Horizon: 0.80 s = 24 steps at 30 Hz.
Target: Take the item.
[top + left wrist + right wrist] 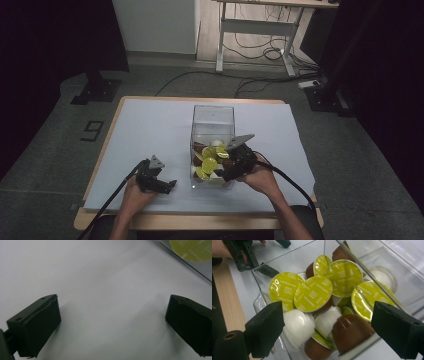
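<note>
— Right gripper hangs at the clear box's near rim, jaws spread wide, nothing between them. Where's the risk?

— Probably that rim. The coffee capsules lie heaped and tilted; a jaw catching the wall could shove the box along the white sheet toward the table's near edge.

— And the left gripper?

— Spread and empty too, low over the sheet near the front edge, left of the box, not steadying it.

My left tool sits low by my left hand, jaws spread wide. My right tool, gripped in my right hand, is likewise agape.
</note>
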Tool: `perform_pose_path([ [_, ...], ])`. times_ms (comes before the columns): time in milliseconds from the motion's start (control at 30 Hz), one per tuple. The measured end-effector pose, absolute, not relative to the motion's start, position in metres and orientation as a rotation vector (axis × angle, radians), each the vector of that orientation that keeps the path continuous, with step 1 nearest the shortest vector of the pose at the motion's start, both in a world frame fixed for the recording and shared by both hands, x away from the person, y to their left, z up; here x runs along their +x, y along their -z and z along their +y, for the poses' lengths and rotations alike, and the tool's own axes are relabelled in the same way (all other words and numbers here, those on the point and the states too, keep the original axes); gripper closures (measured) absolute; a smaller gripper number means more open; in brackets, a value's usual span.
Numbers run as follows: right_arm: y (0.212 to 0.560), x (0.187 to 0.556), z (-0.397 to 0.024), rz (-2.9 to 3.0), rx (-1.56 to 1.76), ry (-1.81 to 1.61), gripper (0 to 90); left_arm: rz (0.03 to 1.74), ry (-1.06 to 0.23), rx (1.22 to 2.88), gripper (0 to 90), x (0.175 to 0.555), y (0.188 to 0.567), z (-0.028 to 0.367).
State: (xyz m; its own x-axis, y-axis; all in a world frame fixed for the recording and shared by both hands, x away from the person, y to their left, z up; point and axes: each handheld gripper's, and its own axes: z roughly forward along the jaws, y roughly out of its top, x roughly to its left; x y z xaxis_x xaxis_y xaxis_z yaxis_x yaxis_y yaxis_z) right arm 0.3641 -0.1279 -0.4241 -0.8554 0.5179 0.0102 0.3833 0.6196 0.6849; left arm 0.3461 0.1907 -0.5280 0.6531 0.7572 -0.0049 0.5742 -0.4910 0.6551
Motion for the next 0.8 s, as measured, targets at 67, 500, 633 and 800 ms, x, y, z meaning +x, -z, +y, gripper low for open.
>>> perform_pose_path([
  [67,0.425,0.364,-0.126,2.656,0.746,-1.059,11.4,1.028,-0.377,2.239,0.0,0.346,0.528,0.191],
  [500,0.436,0.371,-0.103,2.712,0.696,-0.98,17.5,1.028,-0.377,2.24,0.0,0.346,0.528,0.191],
  [633,0.439,0.373,-0.097,2.733,0.684,-0.95,21.5,1.028,-0.377,2.24,0.0,0.346,0.528,0.191],
  [800,0.444,0.377,-0.09,2.761,0.672,-0.918,24.7,1.028,-0.377,2.239,0.0,0.346,0.528,0.191],
])
